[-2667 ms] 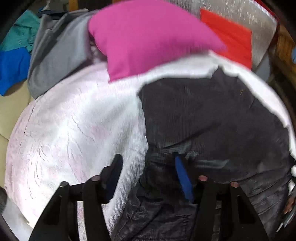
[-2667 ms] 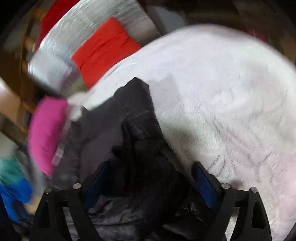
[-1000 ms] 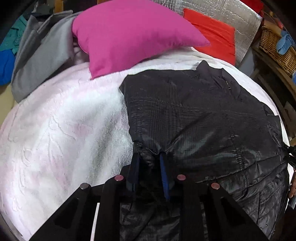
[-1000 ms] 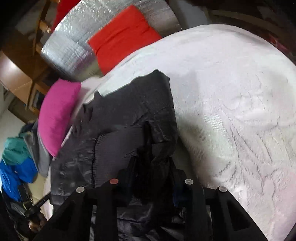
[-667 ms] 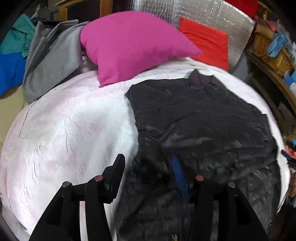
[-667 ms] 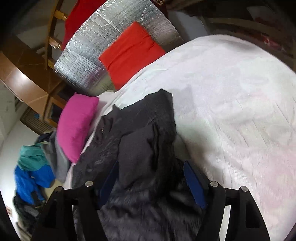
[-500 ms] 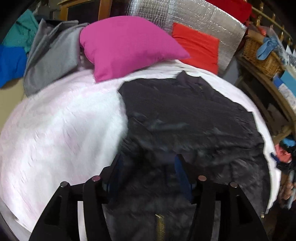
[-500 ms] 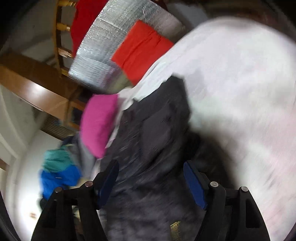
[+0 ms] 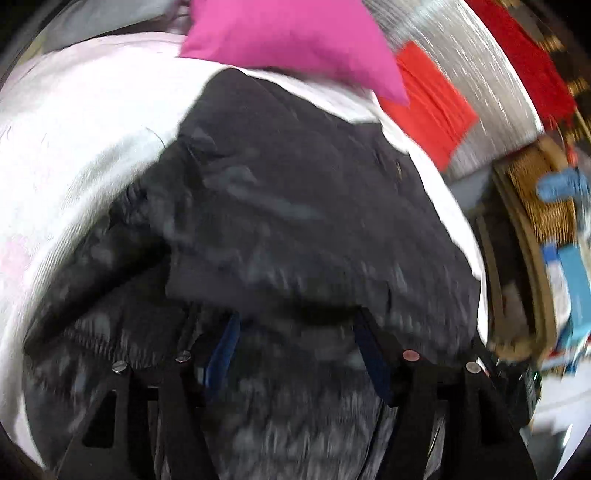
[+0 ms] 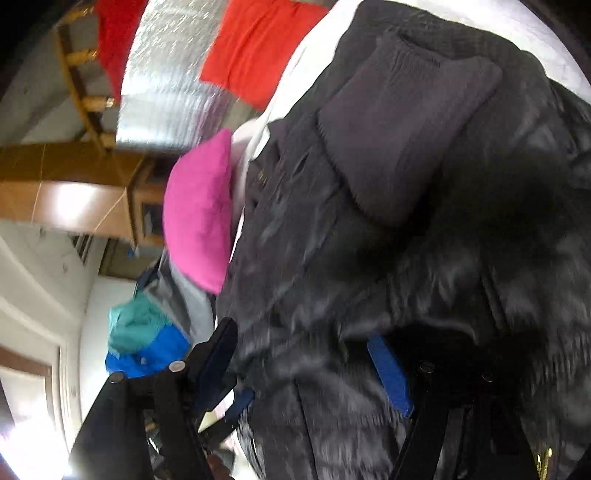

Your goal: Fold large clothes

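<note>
Found the left gripper [image 9: 295,321] with jaws set well apart, having just been opening, its blue pads [image 9: 221,354] pressing on nothing though black fabric lay between and below them. Found the right gripper [image 10: 299,332] likewise parted after just opening, one blue pad [image 10: 388,373] showing against the cloth, the other finger at the garment's edge, nothing clamped. Saw the black padded jacket [image 9: 295,184] spread across the bed directly ahead of both pairs of fingers, shiny and creased, with a matt ribbed knit cuff [image 10: 399,122] lying folded over its body in the right wrist view. Made out a small gold mark [image 9: 397,170] near the jacket's far end and a gold zip pull [image 10: 543,458] at the near corner, both too blurred to read. Noted the white textured bedspread [image 9: 74,110] under and around the jacket. Noted a pink pillow [image 9: 288,33] touching or just beyond the jacket's far edge, then a red cushion [image 9: 432,107] against a silver quilted panel [image 9: 480,74], with red cloth [image 9: 524,55] draped above. Saw a wicker basket [image 9: 543,199] holding something blue beside the bed, and a blue box [image 9: 576,295] whose print was smeared past reading. Saw grey clothing [image 10: 192,295] and a teal-and-blue garment [image 10: 144,343] heaped past the pillow, with wooden furniture [image 10: 74,203] and a pale wall behind.
</note>
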